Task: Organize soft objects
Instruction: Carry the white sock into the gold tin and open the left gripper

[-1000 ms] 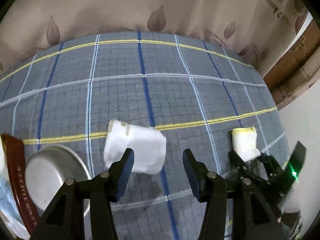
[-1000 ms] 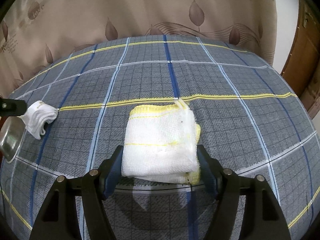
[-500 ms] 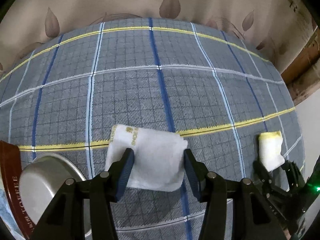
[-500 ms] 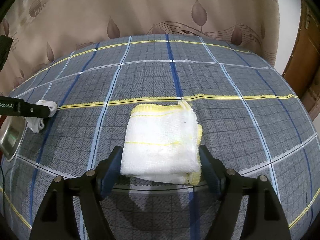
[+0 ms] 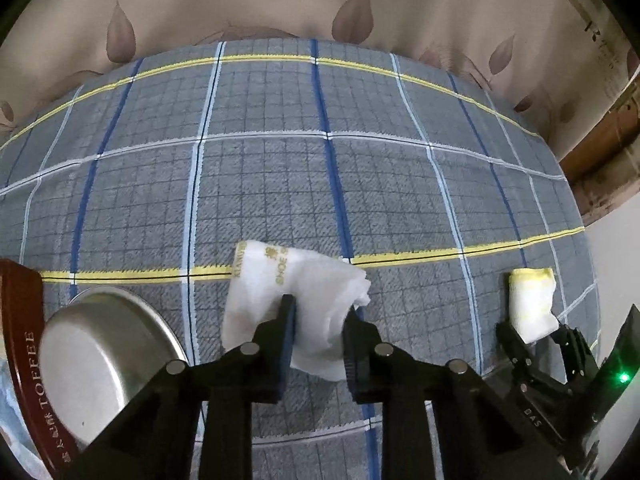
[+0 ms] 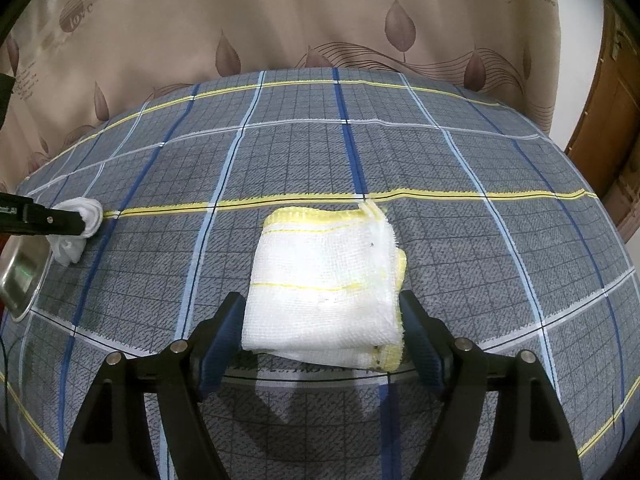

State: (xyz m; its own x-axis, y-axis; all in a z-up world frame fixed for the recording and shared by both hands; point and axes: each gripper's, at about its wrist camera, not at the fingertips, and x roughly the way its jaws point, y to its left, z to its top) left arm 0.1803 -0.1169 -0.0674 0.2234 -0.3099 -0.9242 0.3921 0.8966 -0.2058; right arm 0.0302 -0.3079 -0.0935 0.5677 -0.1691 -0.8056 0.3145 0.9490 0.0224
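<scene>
Leftmost, taking the steel bowl [image 5: 100,356] as landmark: it sits on the plaid bedcover [image 5: 320,184], with a dark red tin lid lettered TOFFEE [image 5: 24,360] touching its left side. Bowl interior shows bare metal in both views; nothing soft in it that I can see.

Just right of the bowl, the left gripper [image 5: 318,312] is pinched onto a white cloth shoe bag [image 5: 296,300], fingers pressed into its bunched middle. Printed end of the bag sticks out on the bowl side; a loose corner flares away from it. Whether the bag is off the cover, cannot tell.

Well right of the bowl lies the folded gauze towel with yellow edging [image 6: 324,284], flat on the bedcover. Right gripper [image 6: 322,336] is spread wide, one finger on each flank of the towel's near end (close beside, not clearly pressing).

Risks, as judgement:
- Left grip catches only a fold of thin fabric; a quick swing toward the bowl could let the bag slide out or drape over the rim.
- Trailing bag corner might snag the bowl edge and nudge bowl or lid.
- Right fingers closing on the towel's near edge alone may peel the top layers and unfold the stack.
- Fingertips low on the cover could pinch bedcover with the towel.
</scene>
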